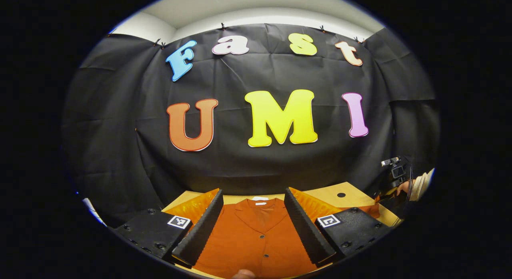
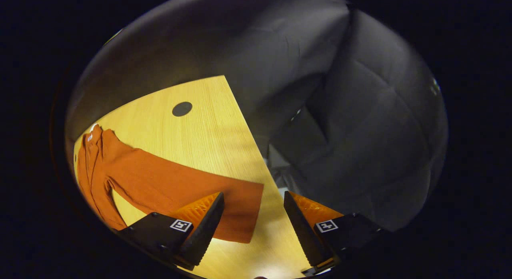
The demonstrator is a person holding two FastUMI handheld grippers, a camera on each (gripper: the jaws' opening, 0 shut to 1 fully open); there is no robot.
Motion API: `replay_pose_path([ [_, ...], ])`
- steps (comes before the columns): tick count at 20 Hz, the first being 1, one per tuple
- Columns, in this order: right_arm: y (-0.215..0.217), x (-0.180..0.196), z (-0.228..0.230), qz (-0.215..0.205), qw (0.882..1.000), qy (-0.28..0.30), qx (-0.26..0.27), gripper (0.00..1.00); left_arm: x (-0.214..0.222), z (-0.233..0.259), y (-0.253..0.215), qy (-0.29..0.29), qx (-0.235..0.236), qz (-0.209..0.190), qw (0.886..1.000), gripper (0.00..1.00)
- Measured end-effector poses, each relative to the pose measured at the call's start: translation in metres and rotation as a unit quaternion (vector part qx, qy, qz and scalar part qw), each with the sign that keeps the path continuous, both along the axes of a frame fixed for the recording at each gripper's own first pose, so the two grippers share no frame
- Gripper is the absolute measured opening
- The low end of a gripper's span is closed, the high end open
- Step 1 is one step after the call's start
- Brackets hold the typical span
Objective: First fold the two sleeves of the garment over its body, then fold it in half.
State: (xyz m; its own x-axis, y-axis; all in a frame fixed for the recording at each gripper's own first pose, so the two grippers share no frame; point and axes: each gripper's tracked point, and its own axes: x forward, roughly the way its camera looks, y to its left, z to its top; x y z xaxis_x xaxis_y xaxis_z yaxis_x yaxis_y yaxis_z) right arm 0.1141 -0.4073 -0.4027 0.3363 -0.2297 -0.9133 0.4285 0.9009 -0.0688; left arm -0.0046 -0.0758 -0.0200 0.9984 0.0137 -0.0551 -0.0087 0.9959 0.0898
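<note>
left gripper (image 1: 253, 223) fingers apart over garment (image 1: 256, 235) | right gripper (image 2: 253, 227) fingers apart above sleeve (image 2: 180, 185)

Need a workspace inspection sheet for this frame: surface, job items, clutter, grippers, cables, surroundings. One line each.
Surface: light wooden table with a dark round hole; its right edge runs near the right gripper.
Job's things: orange buttoned garment lies flat, collar toward the wall; one sleeve stretched out straight across the table, not yet folded.
Clutter: nothing seen.
Grippers: left gripper open, above the garment's front; right gripper open, the cuff end of the sleeve between its fingers, not clamped.
Cables: dark cable beside a small camera at the table's far right.
Surroundings: black cloth wall; a person's hand and pale sleeve at right.
</note>
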Motion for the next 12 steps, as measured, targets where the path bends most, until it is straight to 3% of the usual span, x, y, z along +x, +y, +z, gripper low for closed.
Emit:
replay_pose_path([
  [1,0.001,-0.003,-0.004,-0.013,1.000,0.018,0.020,0.96,0.002,-0.001,0.003,0.003,0.000,0.001,1.000,0.99],
  [5,0.012,-0.023,-0.024,-0.075,0.986,0.100,0.111,0.95,0.007,-0.007,0.015,0.014,-0.003,-0.001,1.000,0.99],
  [10,0.018,-0.031,-0.039,-0.106,0.973,0.134,0.155,0.95,0.005,-0.017,0.031,0.042,0.002,0.000,0.999,0.99],
  [12,0.024,-0.025,-0.038,-0.087,0.975,0.133,0.156,0.92,0.005,-0.018,0.039,0.045,0.009,0.005,0.999,0.99],
])
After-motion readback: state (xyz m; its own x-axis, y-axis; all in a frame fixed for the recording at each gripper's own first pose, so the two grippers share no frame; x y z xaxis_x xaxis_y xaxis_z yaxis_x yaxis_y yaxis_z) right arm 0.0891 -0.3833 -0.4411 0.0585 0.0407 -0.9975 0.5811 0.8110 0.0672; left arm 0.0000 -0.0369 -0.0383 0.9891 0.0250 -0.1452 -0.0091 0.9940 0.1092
